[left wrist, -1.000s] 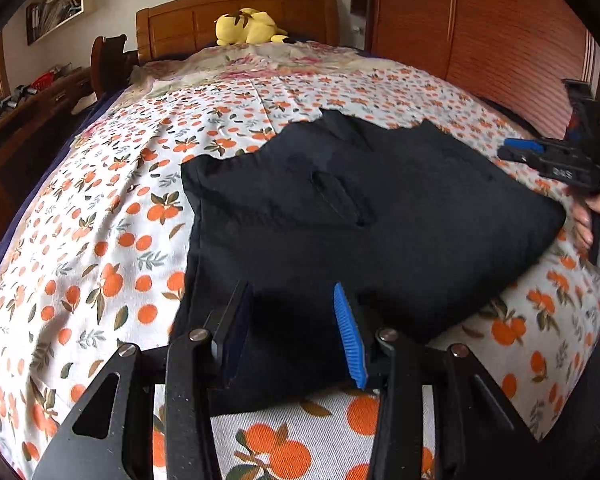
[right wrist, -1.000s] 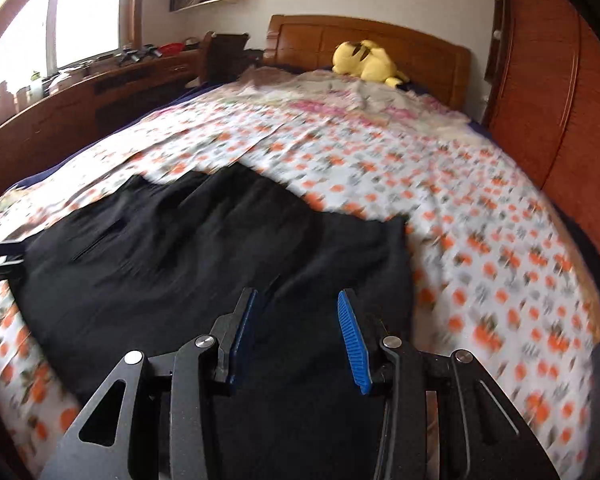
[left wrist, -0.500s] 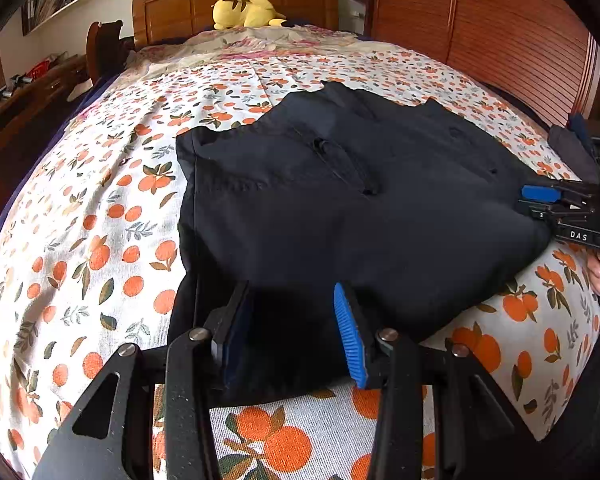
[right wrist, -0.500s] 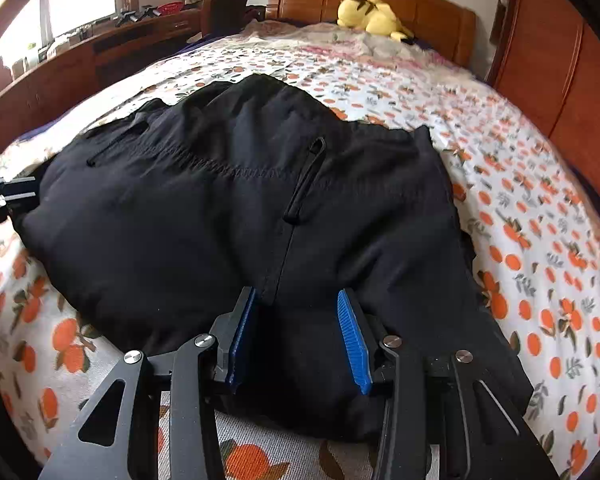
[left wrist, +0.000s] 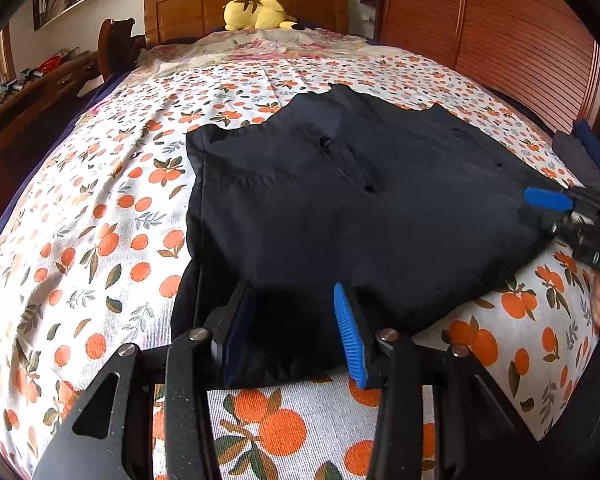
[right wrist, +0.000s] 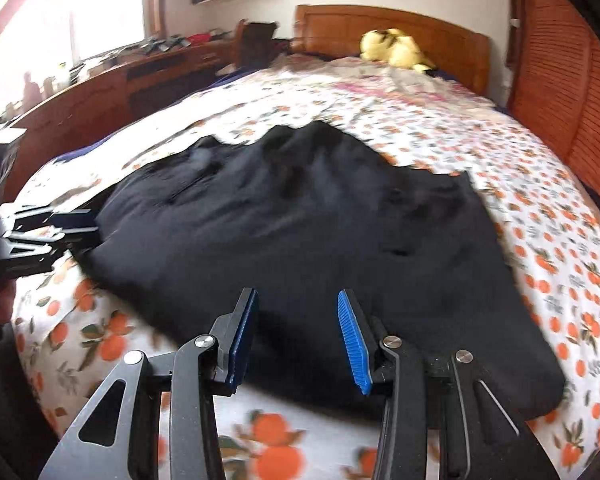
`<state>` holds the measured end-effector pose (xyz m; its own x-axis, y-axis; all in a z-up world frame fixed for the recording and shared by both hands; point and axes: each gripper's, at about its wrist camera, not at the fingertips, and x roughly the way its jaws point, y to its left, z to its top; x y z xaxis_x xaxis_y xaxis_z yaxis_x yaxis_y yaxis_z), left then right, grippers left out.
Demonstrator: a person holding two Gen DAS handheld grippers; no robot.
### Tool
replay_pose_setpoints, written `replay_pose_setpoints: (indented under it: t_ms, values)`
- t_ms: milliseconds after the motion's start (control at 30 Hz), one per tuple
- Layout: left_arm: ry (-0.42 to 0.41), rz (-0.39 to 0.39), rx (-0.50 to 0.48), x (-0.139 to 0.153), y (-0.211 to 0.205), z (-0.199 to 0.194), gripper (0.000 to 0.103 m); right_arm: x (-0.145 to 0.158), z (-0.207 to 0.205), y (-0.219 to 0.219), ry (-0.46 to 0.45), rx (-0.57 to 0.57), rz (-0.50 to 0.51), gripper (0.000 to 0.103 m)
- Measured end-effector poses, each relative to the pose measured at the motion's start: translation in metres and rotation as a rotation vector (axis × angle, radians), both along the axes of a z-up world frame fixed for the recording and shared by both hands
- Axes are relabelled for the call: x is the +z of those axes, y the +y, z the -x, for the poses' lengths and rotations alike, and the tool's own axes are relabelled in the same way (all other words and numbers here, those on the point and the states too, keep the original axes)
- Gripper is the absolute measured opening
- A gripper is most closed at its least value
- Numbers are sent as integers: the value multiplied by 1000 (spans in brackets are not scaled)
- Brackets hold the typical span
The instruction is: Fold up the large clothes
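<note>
A large black garment [left wrist: 340, 208] lies folded on the orange-print bed sheet [left wrist: 100, 240]; it also shows in the right wrist view [right wrist: 300, 240]. My left gripper [left wrist: 296, 328] is open, its jaws around the garment's near left edge. My right gripper [right wrist: 296, 332] is open just above the garment's near edge, nothing between its jaws. In the left wrist view the right gripper [left wrist: 556, 208] sits at the garment's right corner. In the right wrist view the left gripper [right wrist: 60, 224] sits at the left corner.
A wooden headboard [left wrist: 244, 4] with a yellow plush toy [left wrist: 256, 12] is at the far end. A wooden wardrobe [left wrist: 500, 40] runs along the right. A wooden desk [right wrist: 100, 92] with clutter stands on the left under a window. Dark folded items [left wrist: 580, 156] lie at the right bed edge.
The right gripper has pulled back and lifted from the garment's edge, with the view blurred by motion. The left gripper stays at the left edge, slightly raised.
</note>
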<state>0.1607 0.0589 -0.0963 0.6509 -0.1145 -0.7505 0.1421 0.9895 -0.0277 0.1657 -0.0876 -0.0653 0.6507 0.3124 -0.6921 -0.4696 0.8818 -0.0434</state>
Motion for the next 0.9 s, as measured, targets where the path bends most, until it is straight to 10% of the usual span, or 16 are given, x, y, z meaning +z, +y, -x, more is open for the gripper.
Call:
replay_pose_setpoints:
  t_ms: [900]
  values:
    - [44,-23,146,-21,44,7,55,-31,-3,4,10,23,12,44]
